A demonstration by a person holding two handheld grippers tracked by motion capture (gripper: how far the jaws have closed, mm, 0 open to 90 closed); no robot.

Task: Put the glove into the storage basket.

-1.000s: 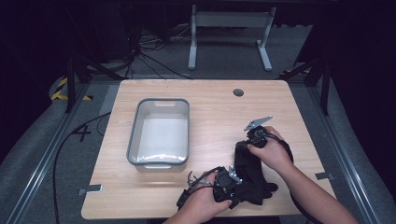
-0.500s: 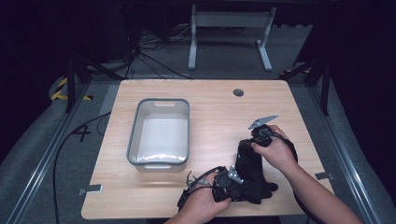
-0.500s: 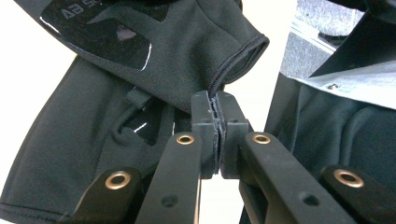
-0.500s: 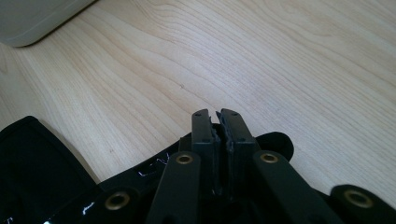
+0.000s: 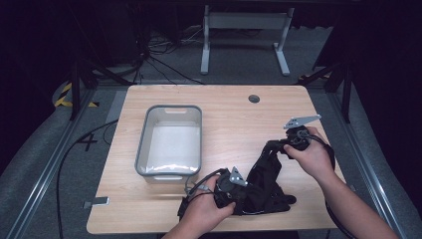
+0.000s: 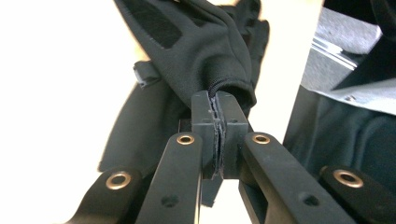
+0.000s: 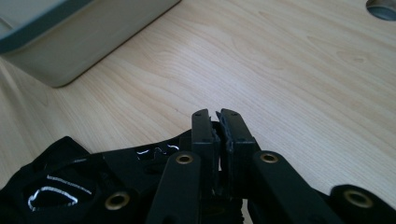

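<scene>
The left hand-held gripper [image 6: 215, 109] is clamped on a hem of the black garment [image 5: 263, 184], which bunches just ahead of its jaws on the desk [image 5: 229, 114]. The right hand-held gripper [image 7: 217, 122] pinches another edge of it; the grey bin [image 5: 169, 142] sits beyond

The garment [image 5: 266, 181] lies on the table [image 5: 229, 114], right of the bin [image 5: 169, 144].
</scene>
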